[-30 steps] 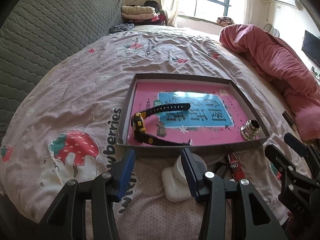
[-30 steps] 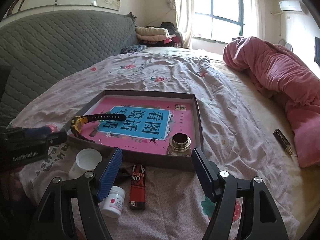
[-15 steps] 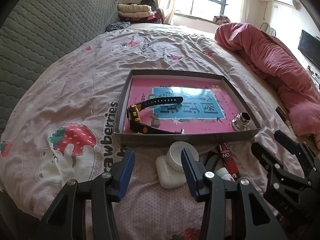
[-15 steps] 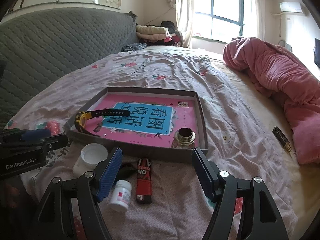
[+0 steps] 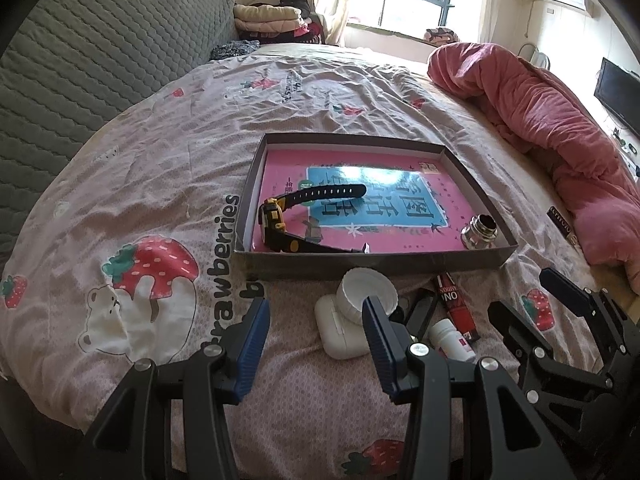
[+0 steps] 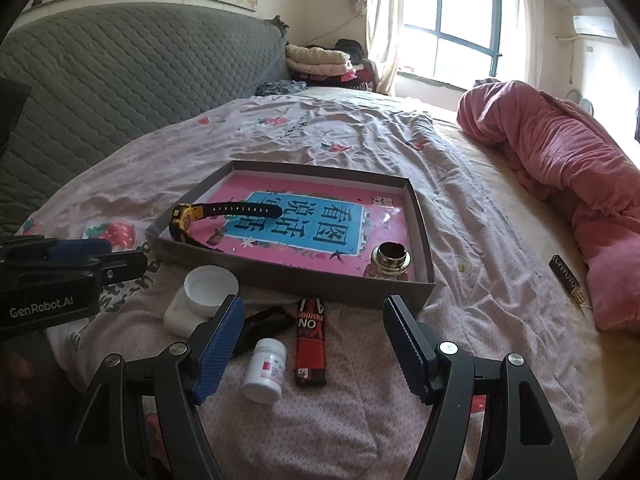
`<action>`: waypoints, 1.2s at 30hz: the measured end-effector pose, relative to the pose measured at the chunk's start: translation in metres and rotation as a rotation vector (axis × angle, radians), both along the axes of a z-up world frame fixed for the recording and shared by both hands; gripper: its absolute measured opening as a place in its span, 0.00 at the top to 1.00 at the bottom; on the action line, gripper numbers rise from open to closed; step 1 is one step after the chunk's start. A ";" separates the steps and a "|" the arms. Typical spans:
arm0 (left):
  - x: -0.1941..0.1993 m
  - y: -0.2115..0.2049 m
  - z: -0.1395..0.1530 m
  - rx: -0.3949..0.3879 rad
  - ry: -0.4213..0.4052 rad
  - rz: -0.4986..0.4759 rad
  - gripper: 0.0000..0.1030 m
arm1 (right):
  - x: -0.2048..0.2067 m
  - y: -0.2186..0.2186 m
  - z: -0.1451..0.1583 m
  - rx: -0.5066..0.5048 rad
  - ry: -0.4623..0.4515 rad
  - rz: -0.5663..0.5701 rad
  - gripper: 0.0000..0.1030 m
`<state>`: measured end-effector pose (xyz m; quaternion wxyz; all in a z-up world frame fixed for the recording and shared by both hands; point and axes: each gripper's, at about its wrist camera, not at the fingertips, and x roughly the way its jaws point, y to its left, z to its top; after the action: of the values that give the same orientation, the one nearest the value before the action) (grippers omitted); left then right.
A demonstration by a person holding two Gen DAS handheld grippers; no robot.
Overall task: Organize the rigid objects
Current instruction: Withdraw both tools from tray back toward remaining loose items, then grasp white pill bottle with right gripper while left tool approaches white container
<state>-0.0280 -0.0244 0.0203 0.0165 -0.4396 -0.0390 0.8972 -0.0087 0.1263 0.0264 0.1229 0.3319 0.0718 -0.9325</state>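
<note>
Both grippers wide and empty (left (image 5: 314, 326), right (image 6: 312, 330)); drop right squarely over bottle (image 6: 265, 370), then box (image 6: 424, 280).

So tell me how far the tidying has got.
Done: the watch and a metal fitting lie in the tray. In hand: nothing; the left claw and right claw are both open. Left on the bed in front of the tray: the white case, jar, pill bottle, lighter and a dark bar by the pink quilt.
</note>
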 end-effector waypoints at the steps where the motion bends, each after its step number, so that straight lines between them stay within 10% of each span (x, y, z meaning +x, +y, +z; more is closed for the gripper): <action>1: 0.001 0.000 0.000 0.001 -0.003 -0.002 0.54 | 0.001 0.000 -0.001 0.001 -0.003 0.000 0.29; 36: 0.002 0.017 -0.035 0.057 -0.083 -0.080 0.54 | 0.006 -0.007 -0.045 -0.041 -0.158 0.110 0.35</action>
<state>-0.0256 -0.0076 -0.0147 0.0633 -0.4769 -0.0478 0.8754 -0.0024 0.1191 -0.0190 0.1858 0.3973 0.0610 -0.8966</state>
